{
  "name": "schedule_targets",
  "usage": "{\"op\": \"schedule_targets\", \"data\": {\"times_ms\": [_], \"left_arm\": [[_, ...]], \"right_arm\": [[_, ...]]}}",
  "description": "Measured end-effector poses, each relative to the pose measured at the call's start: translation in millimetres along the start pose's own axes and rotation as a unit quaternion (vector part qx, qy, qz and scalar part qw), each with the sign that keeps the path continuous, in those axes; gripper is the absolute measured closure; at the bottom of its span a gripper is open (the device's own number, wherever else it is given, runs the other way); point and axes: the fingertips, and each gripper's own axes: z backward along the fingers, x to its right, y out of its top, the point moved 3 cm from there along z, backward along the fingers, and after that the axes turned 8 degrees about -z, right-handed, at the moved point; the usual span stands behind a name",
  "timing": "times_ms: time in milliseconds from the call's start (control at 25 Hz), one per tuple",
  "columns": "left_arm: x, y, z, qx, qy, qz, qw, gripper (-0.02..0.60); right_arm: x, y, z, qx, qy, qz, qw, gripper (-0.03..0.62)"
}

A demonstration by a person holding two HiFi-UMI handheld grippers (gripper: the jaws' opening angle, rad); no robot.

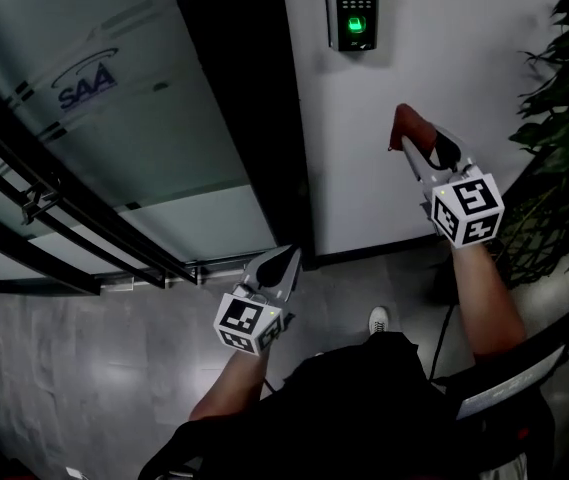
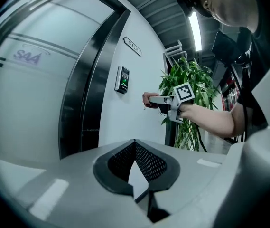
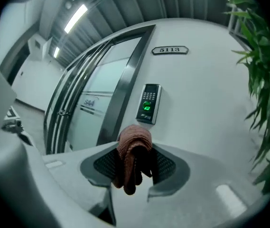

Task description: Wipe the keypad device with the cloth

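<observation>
Keypad [image 1: 354,8] is fixed to the wall [image 1: 444,58], long axis vertical, face outward. Right tool [image 3: 135,151] pinches the cloth [image 3: 132,144], apart from the keypad. Left tool [image 2: 135,142] is pressed together, empty.

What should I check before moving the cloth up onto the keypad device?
1. Cloth gripped in the right claw: ok, shut on it, one end hanging out.
2. Keypad device in sight, green light on: ok.
3. Cloth touching the keypad device: not ok, apart and below it.
4. Wall between them bare: ok.
5. Left claw out of the way: ok, low, shut, empty.
6. Plant clear of the right arm: cannot tell, leaves close beside it.
</observation>
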Motion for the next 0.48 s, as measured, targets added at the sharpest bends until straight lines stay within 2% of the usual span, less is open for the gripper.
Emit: {"op": "schedule_targets", "data": {"times_ms": [160, 280, 480], "left_arm": [[17.7, 5.9, 0.6, 0.005, -0.018, 0.007, 0.9998, 0.565], [24.4, 7.7, 1.0, 0.012, -0.018, 0.026, 0.9994, 0.565], [40.7, 10.0, 4.5, 0.015, 0.002, 0.027, 0.9995, 0.565]], "right_arm": [[-42.2, -38.6, 51.6, -0.011, 0.046, -0.060, 0.997, 0.447], [-70.3, -65.9, 84.5, -0.021, 0.073, -0.101, 0.992, 0.447], [-93.6, -83.9, 141.6, -0.026, 0.090, -0.117, 0.989, 0.447]]}}
